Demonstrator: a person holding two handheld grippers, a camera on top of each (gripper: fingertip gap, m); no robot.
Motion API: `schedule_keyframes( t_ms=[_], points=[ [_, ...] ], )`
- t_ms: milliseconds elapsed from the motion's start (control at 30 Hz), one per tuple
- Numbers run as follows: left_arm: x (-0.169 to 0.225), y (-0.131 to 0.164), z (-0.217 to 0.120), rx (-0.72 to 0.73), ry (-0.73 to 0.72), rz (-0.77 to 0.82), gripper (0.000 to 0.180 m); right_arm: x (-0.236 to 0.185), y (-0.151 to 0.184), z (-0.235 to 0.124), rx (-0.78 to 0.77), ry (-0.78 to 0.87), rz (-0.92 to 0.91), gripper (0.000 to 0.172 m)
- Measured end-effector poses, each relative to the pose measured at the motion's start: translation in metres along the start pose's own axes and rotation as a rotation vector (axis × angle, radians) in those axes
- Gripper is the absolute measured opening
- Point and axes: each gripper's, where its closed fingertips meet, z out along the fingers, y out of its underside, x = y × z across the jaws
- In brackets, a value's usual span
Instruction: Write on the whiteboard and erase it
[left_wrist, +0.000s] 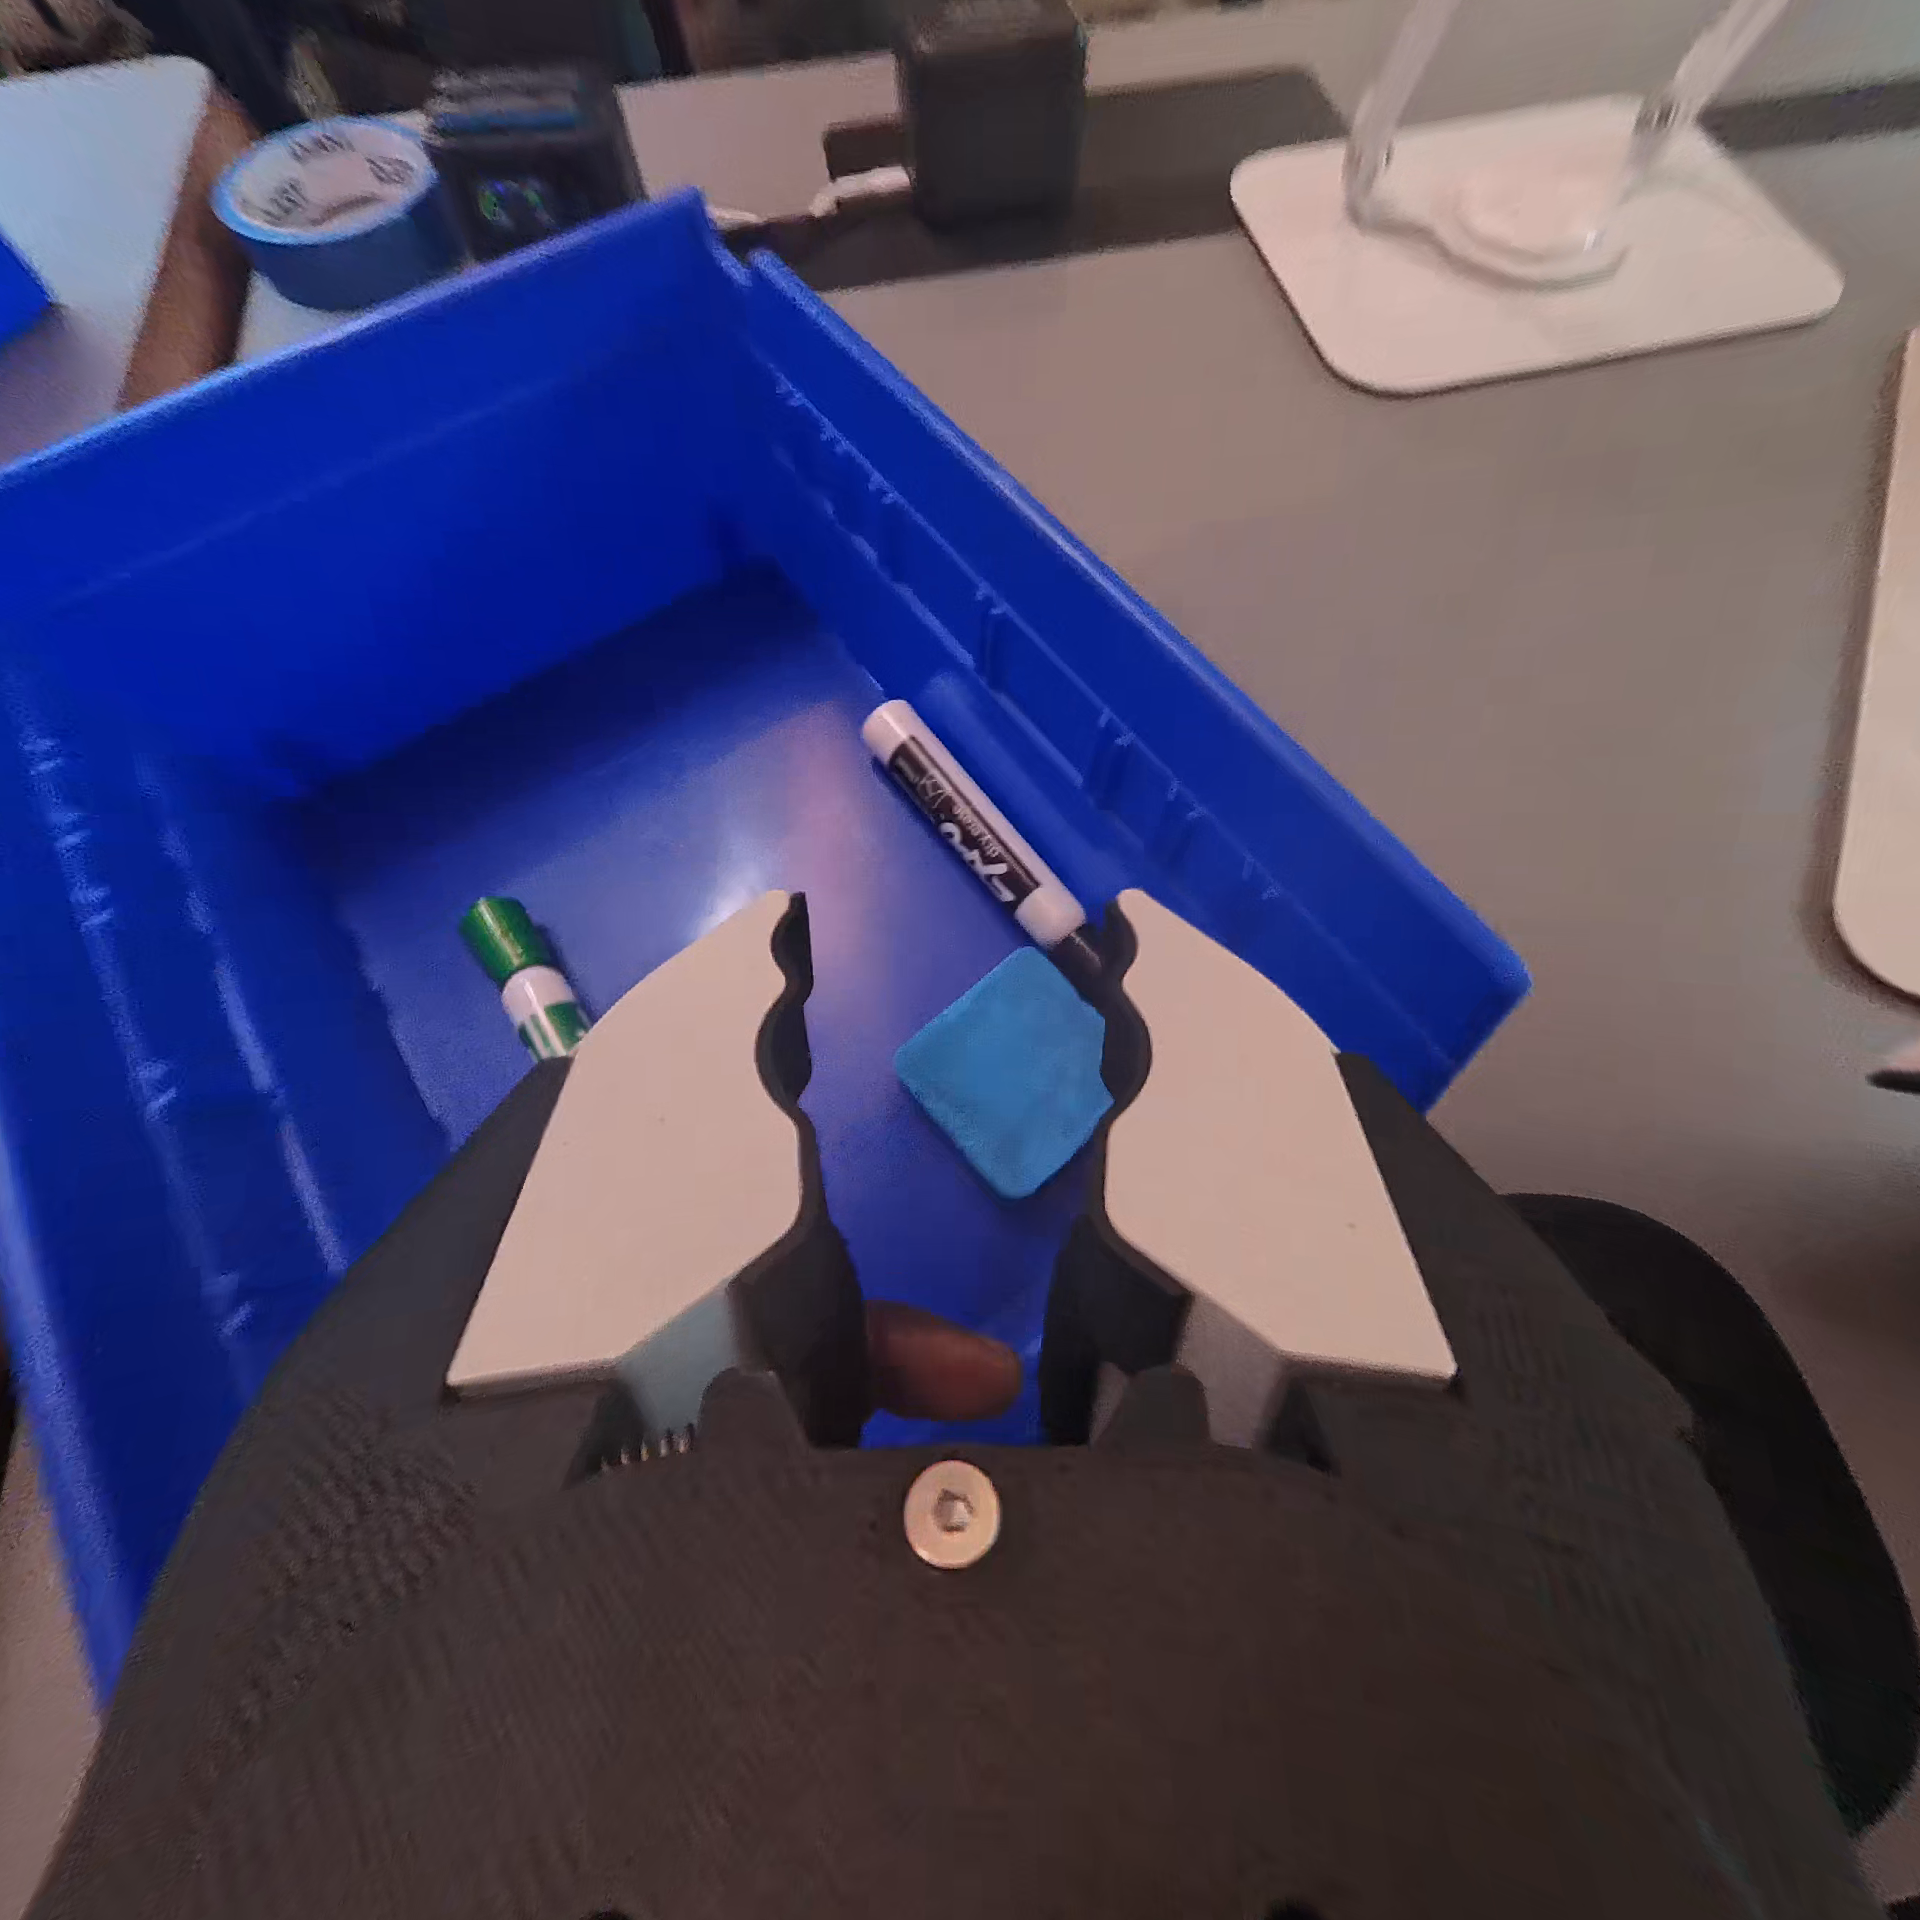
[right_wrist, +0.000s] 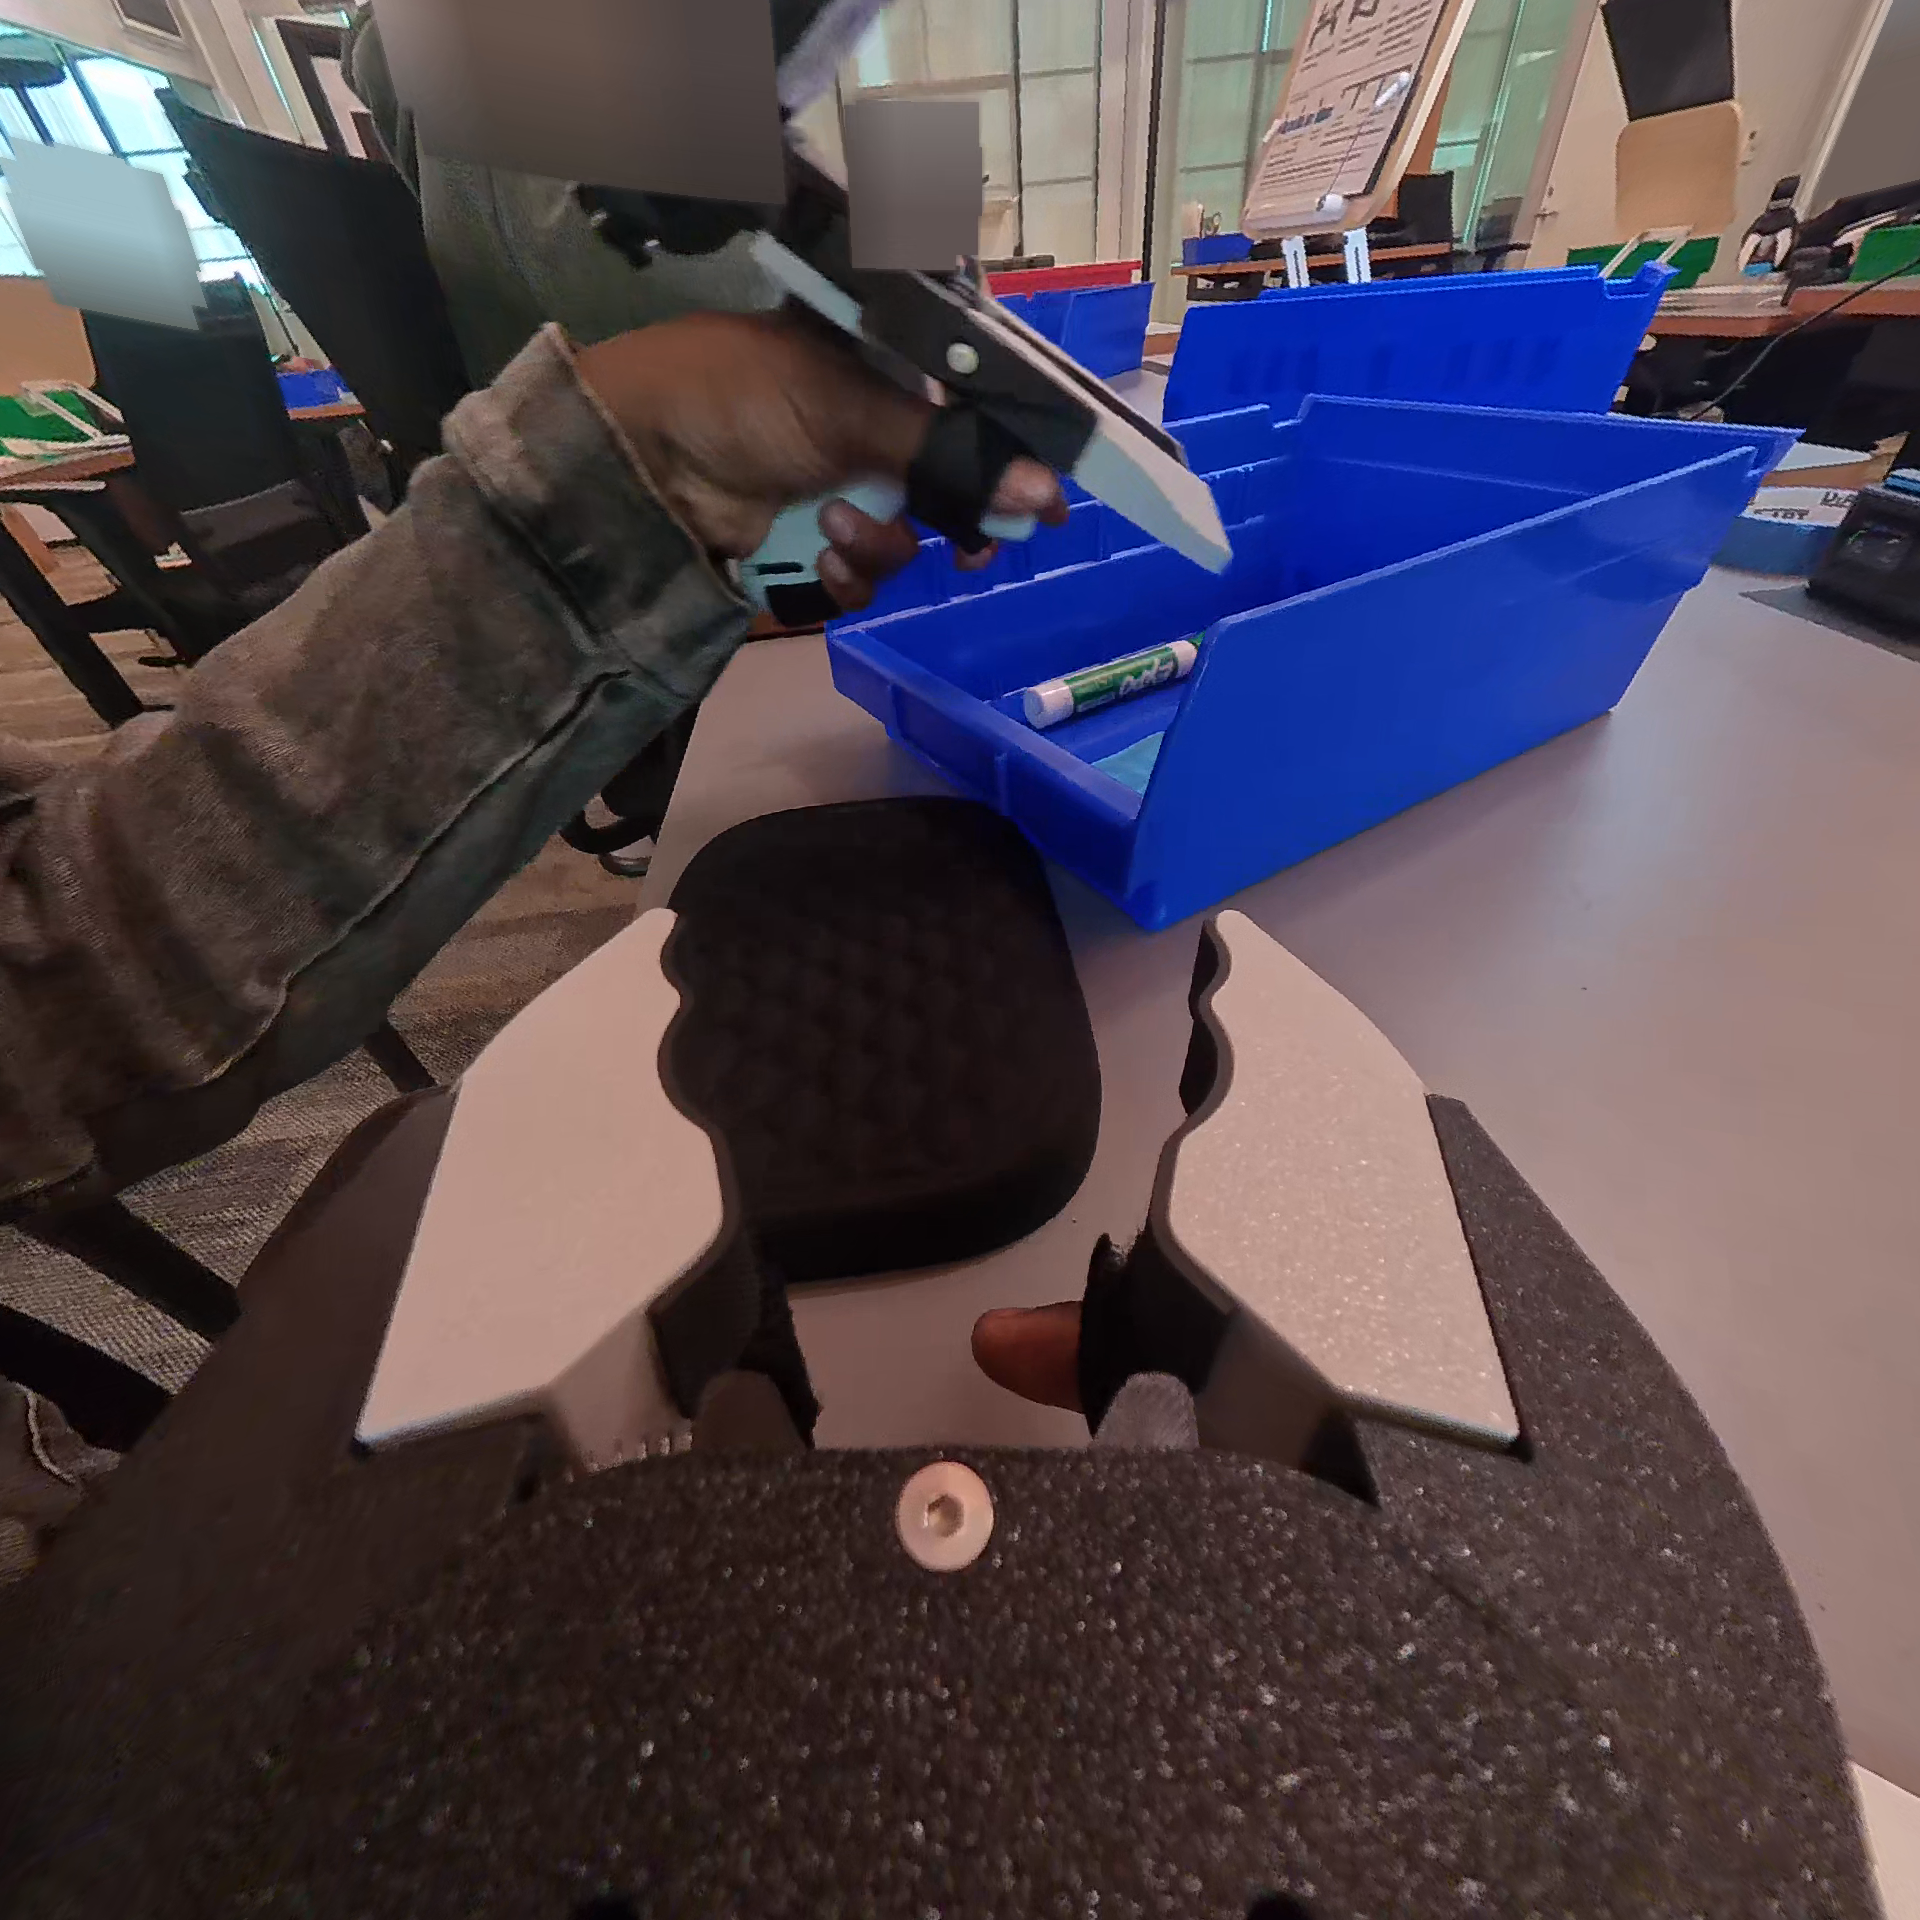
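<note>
Blue bin (left_wrist: 1195, 665) walled on its sides, floor bare in the middle, black marker (left_wrist: 971, 821) laid along the bin's right wall, uncapped tip toward the blue eraser (left_wrist: 1003, 1070), green marker (left_wrist: 520, 977) by the left wall, left gripper (left_wrist: 956, 935) held open above the bin, right gripper (right_wrist: 935, 966) spread open outside the bin.

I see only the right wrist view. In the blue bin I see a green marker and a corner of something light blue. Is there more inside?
Observer: Yes. A black marker lies along the far right wall of the blue bin.
Operator: What is the light blue thing?
Observer: A square light blue eraser pad, flat on the bin floor, beside the black marker's tip.
Operator: Does the left gripper hold anything?
Observer: No. The left gripper is open above the bin floor, nothing between its fingers; the green marker lies to its left.
</note>
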Motion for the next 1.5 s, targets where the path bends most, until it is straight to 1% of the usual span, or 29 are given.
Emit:
schedule_keyframes(
  t_ms=[100, 200, 233, 300, 400, 467, 500, 600, 700, 800, 900, 1000, 1067, 1133, 1200, 1267, 1333, 1433, 1500],
  points=[
    [0.005, 0.000, 0.031, -0.082, 0.016, 0.040, 0.054, 0.001, 0.000, 0.000, -0.004, 0.005, -0.006, 0.091],
    [0.005, 0.012, 0.056, -0.212, 0.008, 0.079, 0.054, 0.001, 0.000, 0.000, -0.001, 0.006, -0.002, 0.092],
    [0.005, 0.015, 0.062, -0.237, -0.003, 0.092, 0.051, 0.001, 0.000, 0.000, -0.002, 0.005, -0.005, 0.091],
    [0.003, 0.022, 0.069, -0.285, -0.020, 0.121, 0.051, 0.000, 0.001, 0.000, -0.006, 0.004, -0.012, 0.090],
    [0.006, 0.039, 0.076, -0.360, 0.010, 0.127, 0.052, -0.001, 0.002, 0.001, -0.015, 0.005, -0.026, 0.090],
    [0.002, 0.054, 0.076, -0.457, 0.003, 0.150, 0.057, -0.002, 0.002, 0.001, -0.019, 0.005, -0.032, 0.090],
    [-0.001, 0.051, 0.076, -0.438, -0.009, 0.143, 0.055, -0.001, 0.002, 0.001, -0.022, 0.007, -0.035, 0.090],
    [-0.015, 0.056, 0.071, -0.477, -0.061, 0.149, 0.056, 0.000, 0.003, 0.001, -0.031, 0.020, -0.044, 0.089],
    [-0.012, 0.061, 0.066, -0.508, -0.026, 0.166, 0.043, 0.001, 0.004, 0.001, -0.032, 0.022, -0.045, 0.089],
    [-0.008, 0.061, 0.067, -0.509, 0.007, 0.199, 0.034, 0.000, 0.004, 0.001, -0.034, 0.023, -0.048, 0.089],
    [-0.006, 0.058, 0.072, -0.488, 0.006, 0.232, 0.024, 0.001, 0.004, 0.001, -0.036, 0.027, -0.050, 0.089],
    [-0.007, 0.057, 0.073, -0.509, 0.023, 0.247, 0.022, 0.002, 0.005, 0.000, -0.041, 0.036, -0.056, 0.088],
    [-0.016, 0.057, 0.072, -0.504, -0.006, 0.273, 0.020, 0.003, 0.005, 0.000, -0.044, 0.041, -0.063, 0.088],
    [-0.028, 0.055, 0.068, -0.460, -0.047, 0.260, 0.018, 0.003, 0.005, 0.000, -0.043, 0.044, -0.062, 0.087],
    [-0.027, 0.048, 0.062, -0.358, -0.011, 0.214, 0.018, 0.003, 0.005, 0.000, -0.042, 0.044, -0.060, 0.086],
    [-0.029, 0.033, 0.050, -0.225, -0.012, 0.171, 0.017, 0.002, 0.005, 0.000, -0.041, 0.038, -0.061, 0.086],
    [-0.026, 0.011, 0.034, -0.051, 0.012, 0.156, 0.017, 0.002, 0.005, 0.000, -0.041, 0.036, -0.062, 0.085],
    [0.000, -0.025, -0.002, 0.241, 0.155, 0.149, 0.017, 0.003, 0.001, -0.002, -0.015, 0.038, -0.047, 0.085],
    [0.034, -0.042, -0.032, 0.420, 0.332, 0.180, 0.017, 0.001, -0.009, -0.005, 0.046, 0.015, -0.025, 0.085]
  ],
)
